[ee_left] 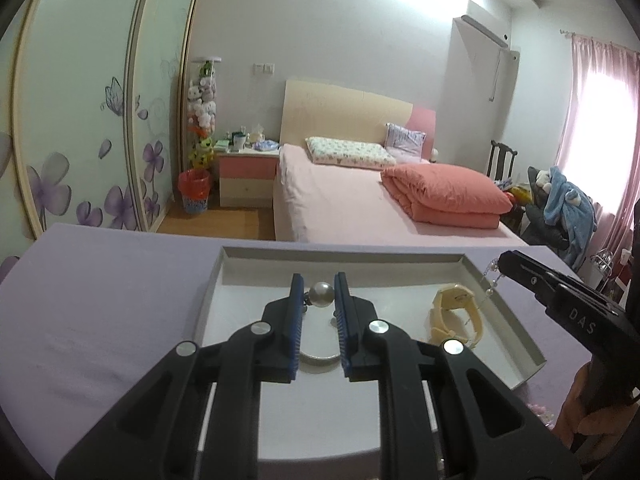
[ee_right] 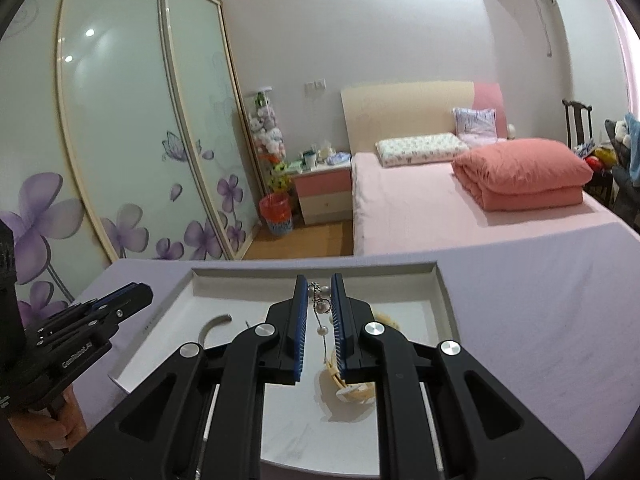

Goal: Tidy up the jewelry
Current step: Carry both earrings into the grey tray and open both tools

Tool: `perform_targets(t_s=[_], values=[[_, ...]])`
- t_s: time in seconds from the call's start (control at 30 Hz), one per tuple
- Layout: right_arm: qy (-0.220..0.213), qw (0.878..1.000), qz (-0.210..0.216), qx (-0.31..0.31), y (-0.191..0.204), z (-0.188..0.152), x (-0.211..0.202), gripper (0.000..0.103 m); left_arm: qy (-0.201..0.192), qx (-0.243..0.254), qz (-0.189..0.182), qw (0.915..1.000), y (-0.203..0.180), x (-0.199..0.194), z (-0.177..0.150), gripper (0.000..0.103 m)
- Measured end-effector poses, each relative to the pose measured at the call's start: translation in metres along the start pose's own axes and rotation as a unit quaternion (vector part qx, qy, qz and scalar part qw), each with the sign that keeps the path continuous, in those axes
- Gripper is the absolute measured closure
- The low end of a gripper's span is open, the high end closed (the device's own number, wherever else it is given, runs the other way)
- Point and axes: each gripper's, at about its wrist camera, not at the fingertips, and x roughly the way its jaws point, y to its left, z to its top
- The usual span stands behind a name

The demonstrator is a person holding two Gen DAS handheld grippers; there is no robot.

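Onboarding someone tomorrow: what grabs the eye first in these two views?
The left hand-held gripper pinches a large pearl piece over the white tray. To its right, the right hand-held gripper holds a dangling pearl chain above a cream watch lying in the tray. Behind, a folded coral quilt sits on the pink bed.

White tray [ee_left: 516, 320] on lilac cloth [ee_left: 100, 300]. Cream-yellow watch [ee_left: 452, 316]. Black grippers, blue pads [ee_right: 300, 320]. Wardrobe doors [ee_right: 120, 120] pale green with purple flowers. Salmon quilt [ee_left: 444, 192].
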Motion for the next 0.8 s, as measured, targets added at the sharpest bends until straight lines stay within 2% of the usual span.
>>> perform_targets(t_s=[0.1,0.2,0.4,0.43,0.47,0.5,0.8], values=[[0.010,1.000,0.002,-0.001,0.001,-0.002,0.004,0.085,0.010,-0.002,-0.002,0.9999,0.001,0.008,-0.004,0.087],[0.008,1.000,0.002,0.003,0.000,-0.001,0.003,0.063,0.016,0.000,-0.002,0.9999,0.000,0.014,-0.008,0.087],[0.003,1.000,0.001,0.009,-0.003,0.002,0.003,0.062,0.025,-0.002,-0.003,0.9997,0.000,0.024,-0.011,0.086],[0.003,1.000,0.001,0.009,-0.004,0.003,0.004,0.062,0.026,-0.005,-0.001,0.9997,0.001,0.025,-0.012,0.084],[0.003,1.000,0.001,0.010,-0.004,0.004,0.004,0.062,0.028,-0.008,-0.001,0.9996,0.002,0.028,-0.011,0.076],[0.004,1.000,0.001,0.011,-0.004,0.004,0.004,0.062,0.029,-0.012,-0.001,0.9995,0.003,0.029,-0.012,0.072],[0.004,1.000,-0.001,0.016,-0.008,0.004,0.007,0.062,0.037,-0.024,-0.001,0.9990,0.014,0.034,-0.016,0.072]])
